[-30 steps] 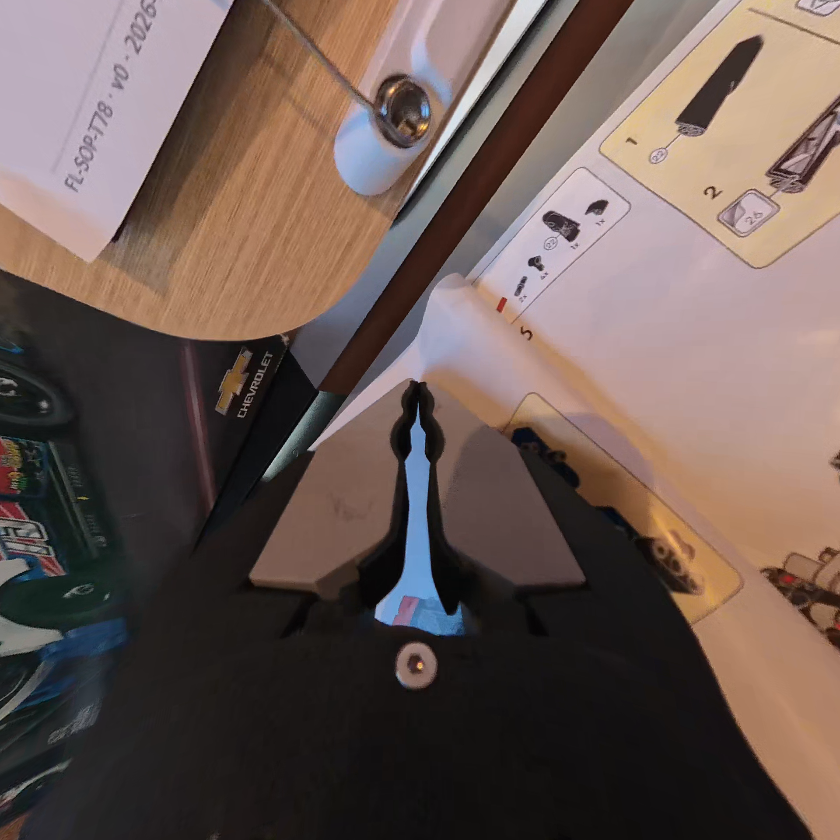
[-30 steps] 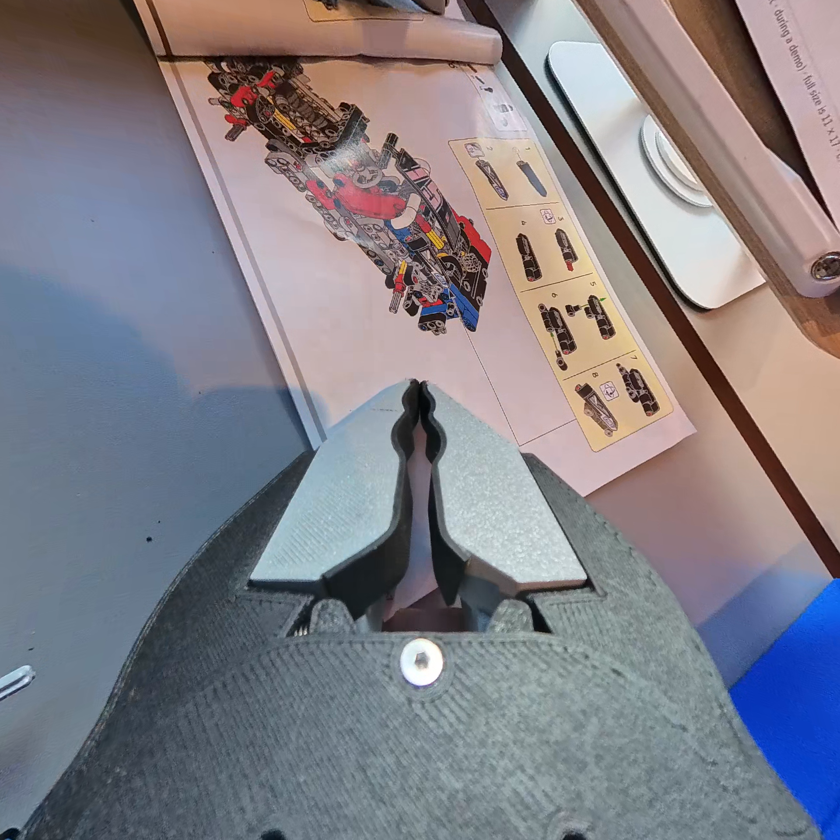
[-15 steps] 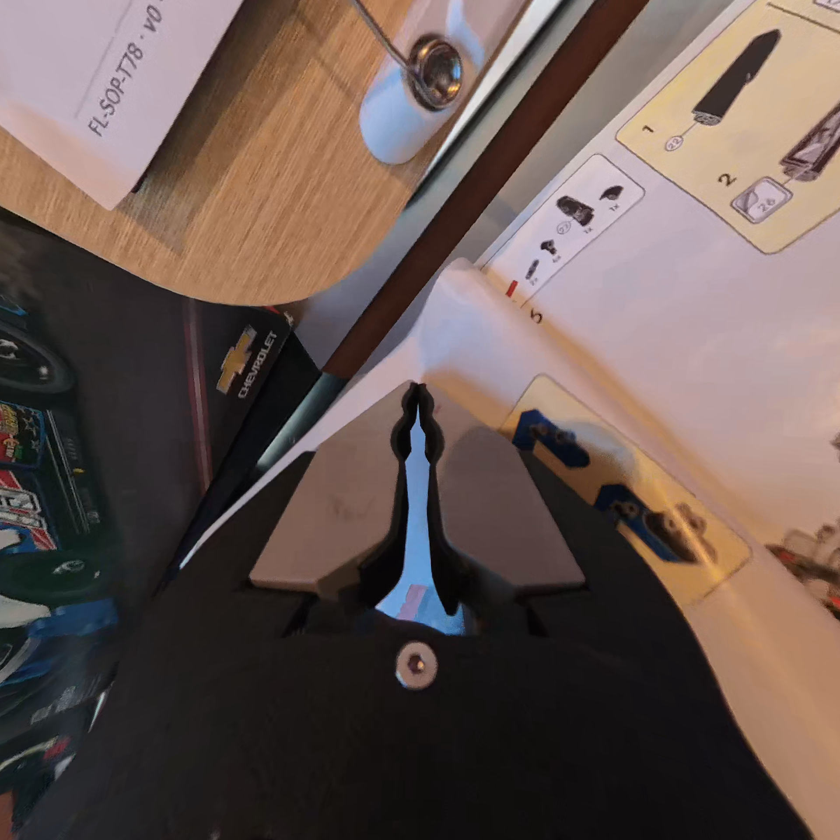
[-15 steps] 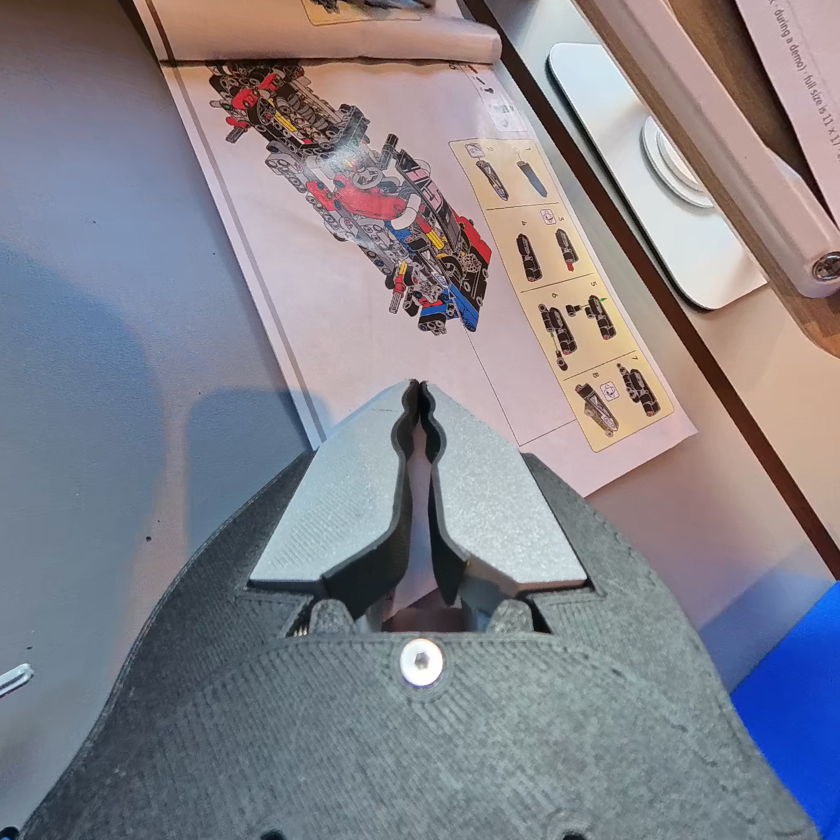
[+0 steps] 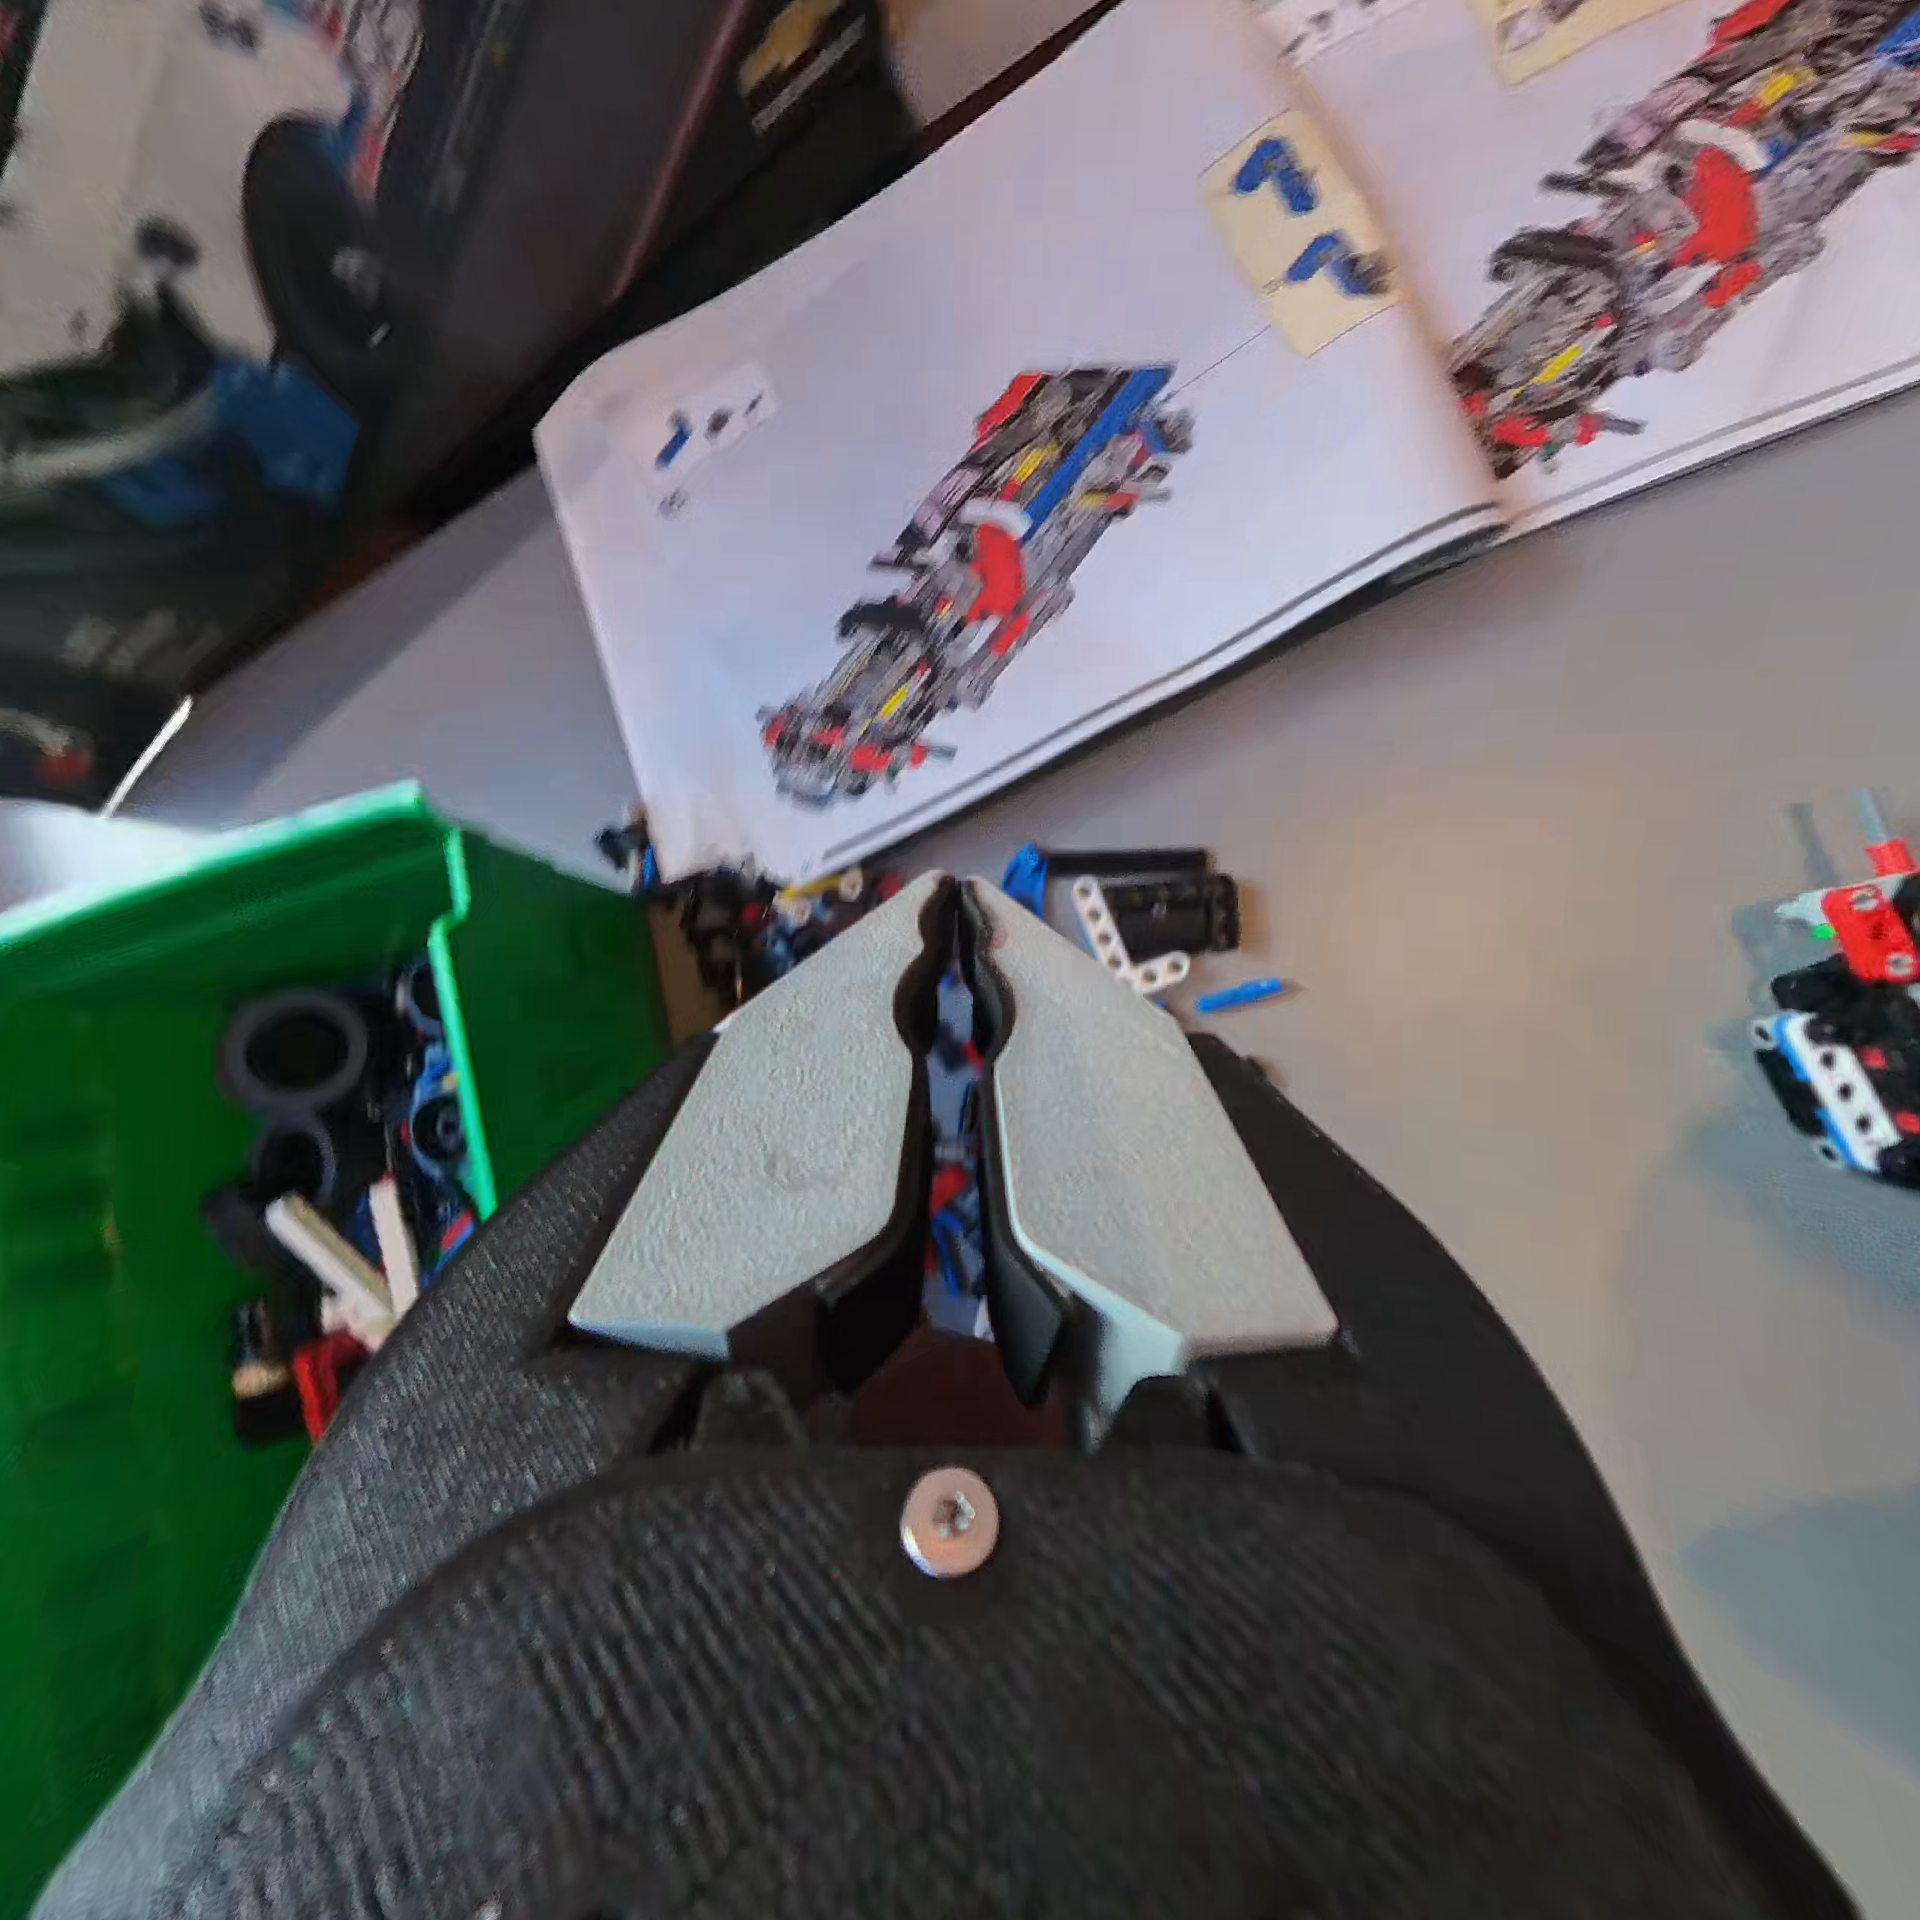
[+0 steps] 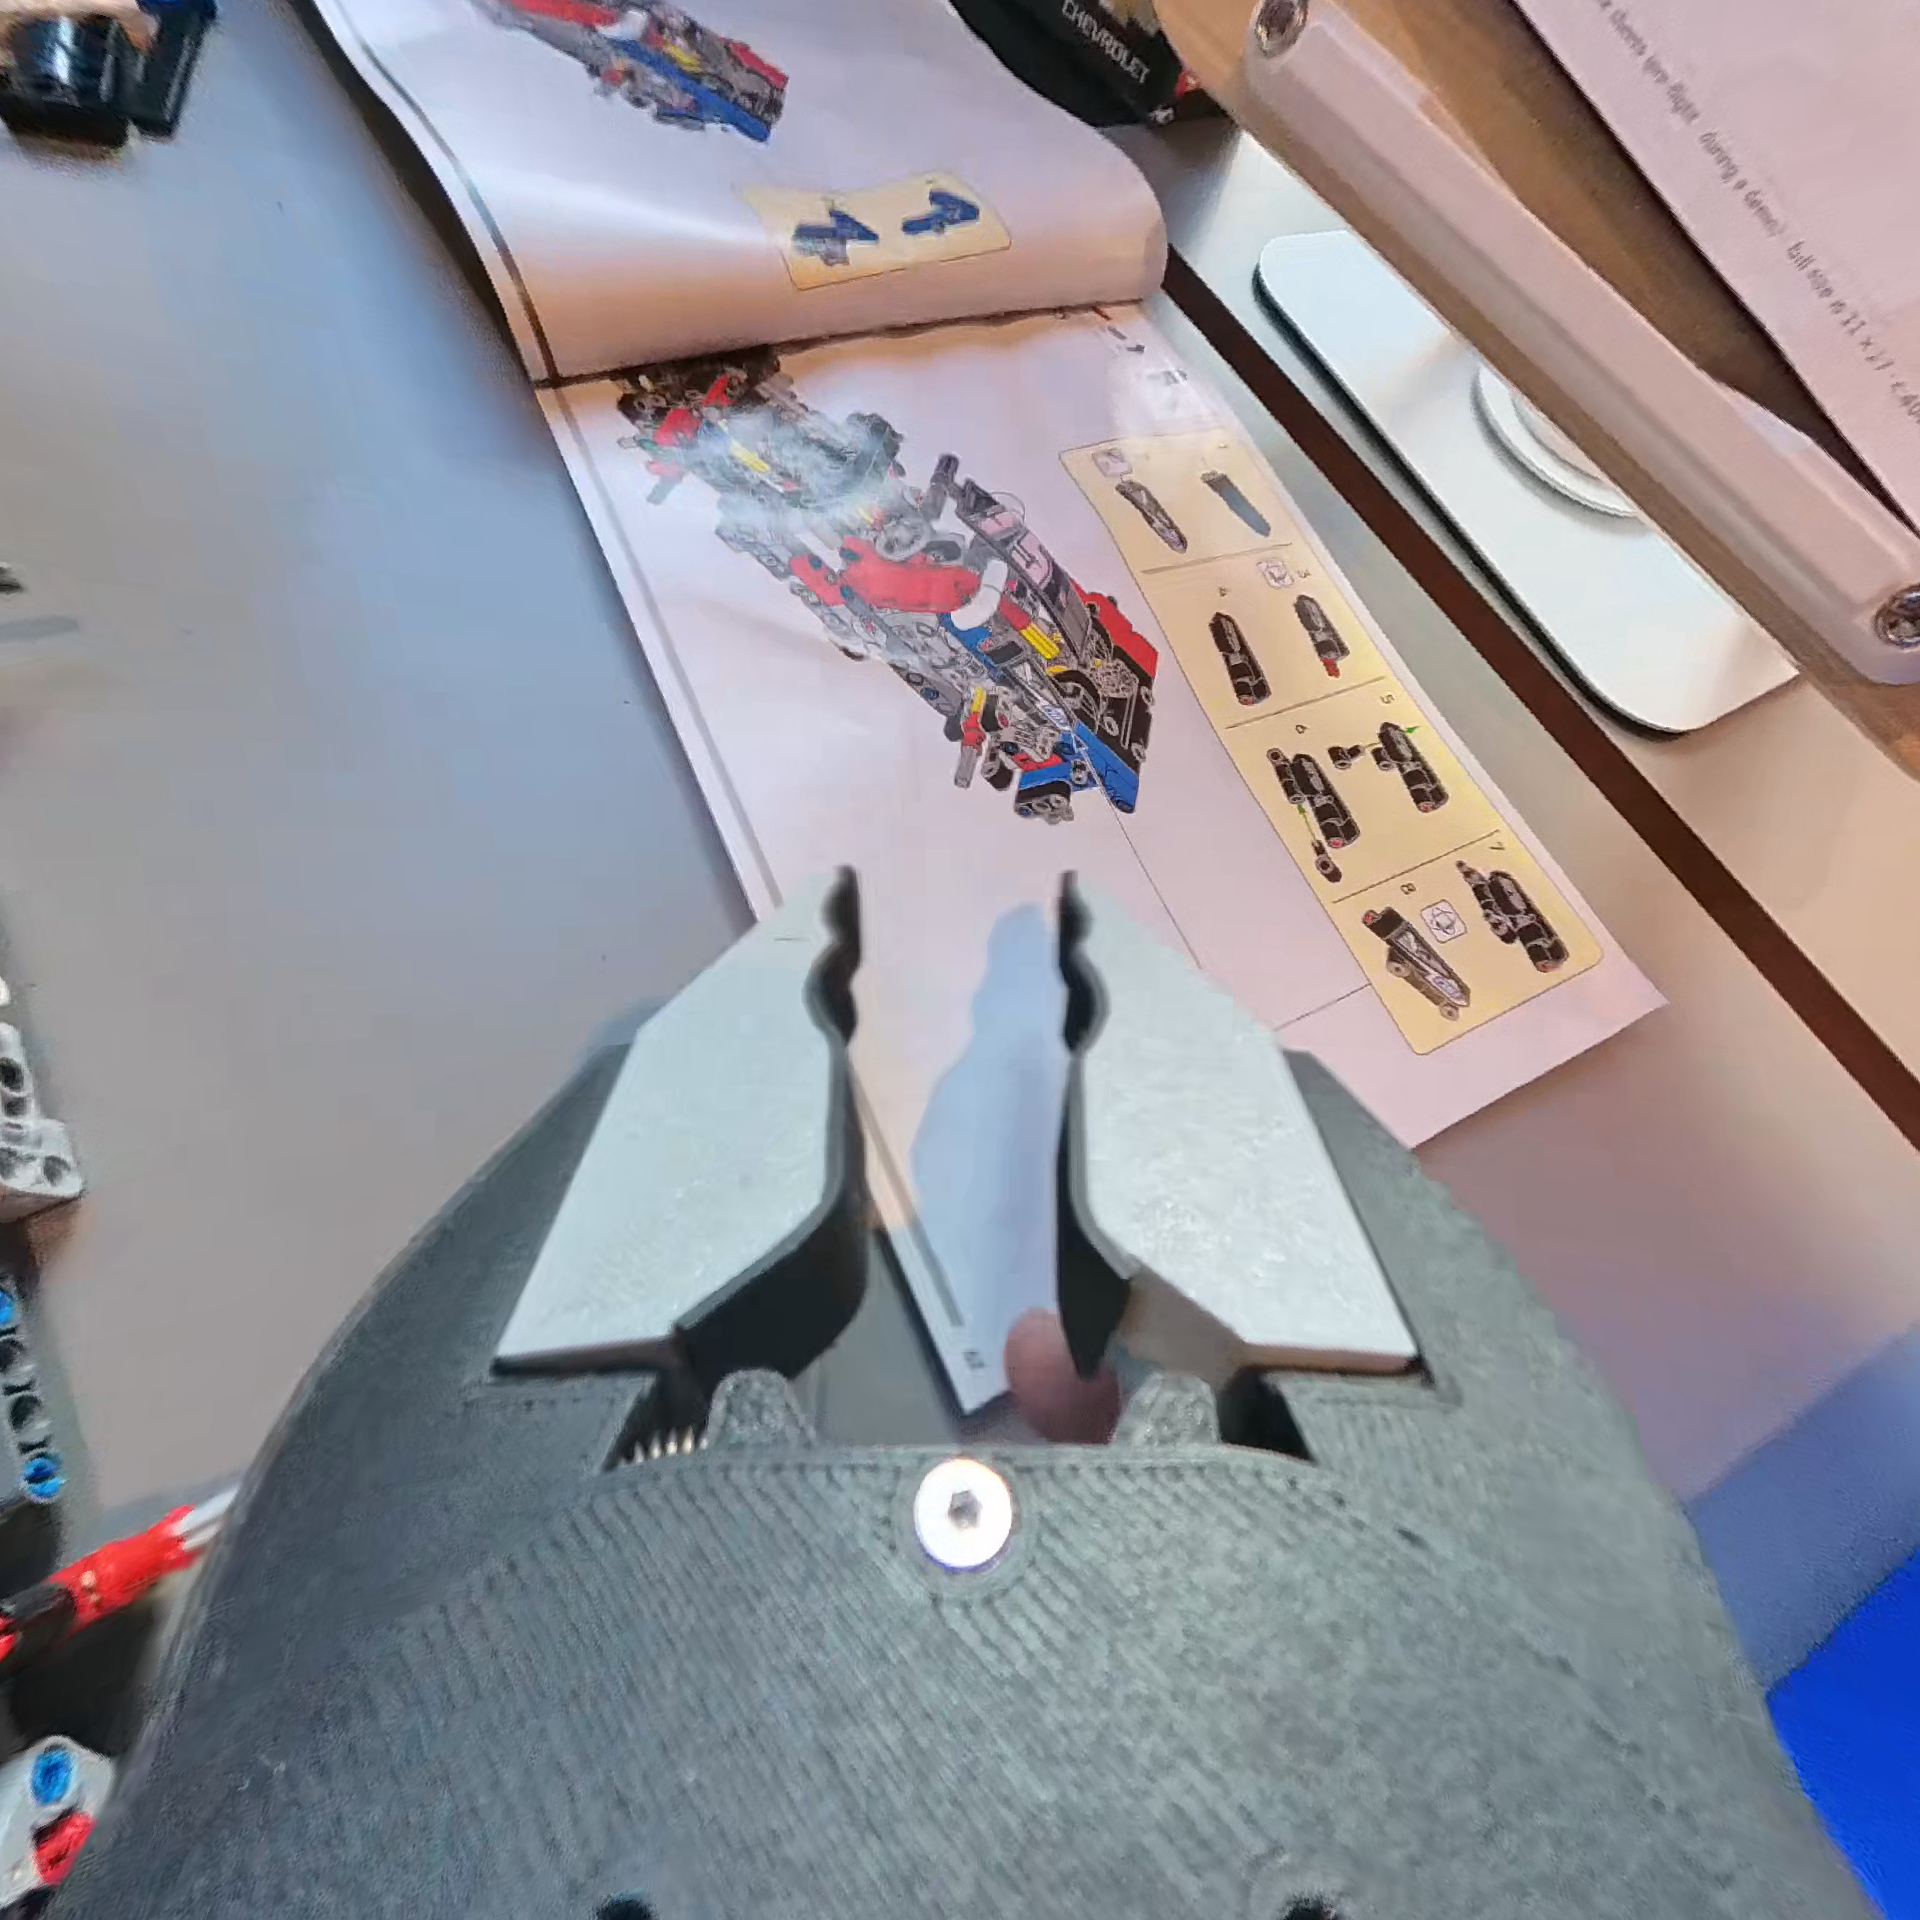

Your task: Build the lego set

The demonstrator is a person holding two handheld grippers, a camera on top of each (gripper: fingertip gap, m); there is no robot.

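Note:
An open instruction booklet (image 5: 790, 488) lies on the grey table; it also shows in the right wrist view (image 6: 790, 748). My left gripper (image 5: 956, 896) is shut with nothing visible in it, hovering over a pile of loose Lego pieces (image 5: 1153, 914) at the booklet's near edge. A green bin (image 5: 208, 883) with tyres and several parts stands to its left. A partly built black, red and white assembly (image 5: 1849, 1049) sits at the right. My right gripper (image 6: 956, 902) is open and empty above the booklet's near corner.
The set's dark box (image 5: 488, 197) stands behind the booklet. A white stand base (image 6: 1507, 468) and a wooden shelf (image 6: 1455, 156) with a paper sheet are at the right. Loose grey, red and black parts (image 6: 36, 1153) lie at the left edge. A blue surface (image 6: 1849, 1714) is at the bottom right. Tip to tip, the grippers are about 35 cm apart.
My left gripper has pulled back from the booklet's page to above the loose pieces by the green bin. My right gripper has opened and drawn back a little.

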